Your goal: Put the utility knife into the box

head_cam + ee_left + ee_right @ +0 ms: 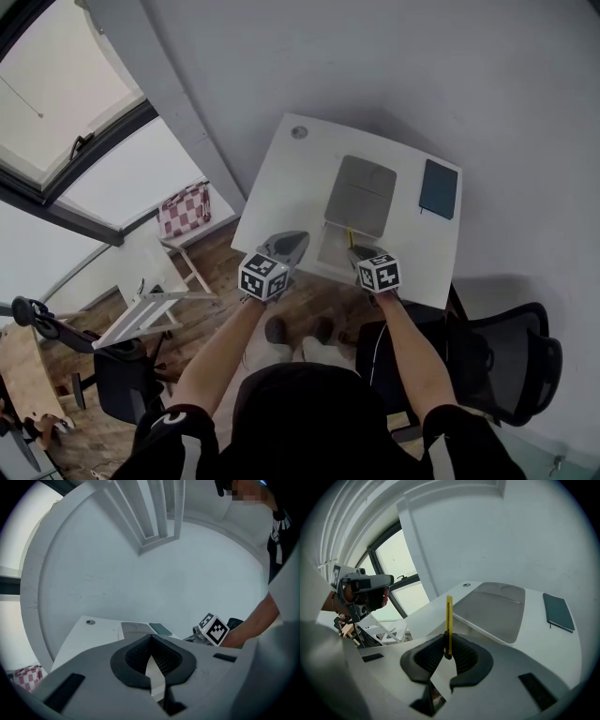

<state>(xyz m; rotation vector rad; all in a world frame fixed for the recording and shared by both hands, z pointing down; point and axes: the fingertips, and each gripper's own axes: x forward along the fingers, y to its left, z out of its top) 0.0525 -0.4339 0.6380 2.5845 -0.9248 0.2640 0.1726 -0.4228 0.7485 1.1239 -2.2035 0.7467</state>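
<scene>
My right gripper (449,638) is shut on a yellow utility knife (449,618), which stands up out of the jaws. From the head view the knife (349,236) shows as a thin yellow strip just ahead of that gripper (362,251), over the near edge of the flat grey box (361,195). In the right gripper view the box (492,611) lies just beyond the knife on the white table (534,644). My left gripper (292,238) hovers at the table's near-left edge; its jaws (151,638) are shut with nothing between them.
A dark notebook (438,187) lies right of the box. The table (281,178) has a round cable hole (299,132) at its far left corner. A black office chair (506,361) stands at the right, a white stool with a checked cushion (183,214) at the left.
</scene>
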